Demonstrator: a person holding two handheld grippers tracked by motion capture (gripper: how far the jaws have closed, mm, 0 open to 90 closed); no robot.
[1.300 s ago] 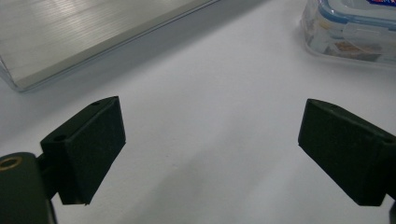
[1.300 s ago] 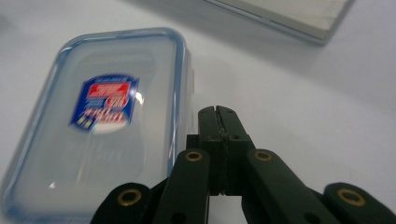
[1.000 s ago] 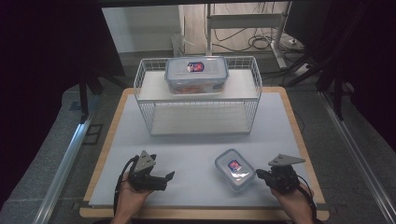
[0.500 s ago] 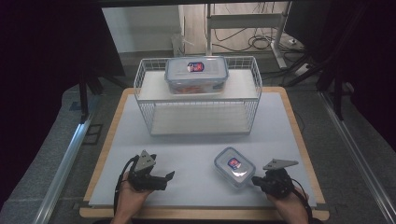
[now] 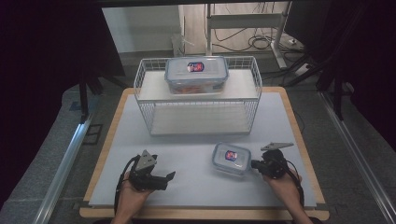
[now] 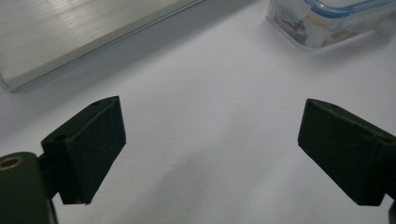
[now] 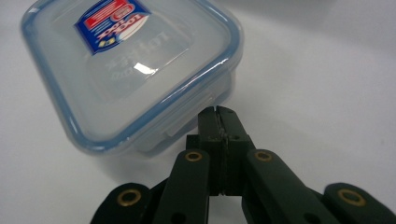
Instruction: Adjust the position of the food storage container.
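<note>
Right now the right gripper (image 7: 218, 111) has its jaws pressed together, tips at the side wall of the small lidded container (image 5: 231, 158) lying on the white bench (image 5: 187, 149) just in front of the wire rack (image 5: 198, 95); whether they touch it I cannot tell. The left gripper (image 6: 210, 144) rests nearby with its jaws spread wide and nothing between them. A push from closed tips could probably skid the light box sideways or tip it, since nothing braces its far side. Its blue-rimmed lid is on, its contents unclear. A larger lidded container (image 5: 196, 73) sits on the rack's upper shelf, something orange showing inside.
</note>
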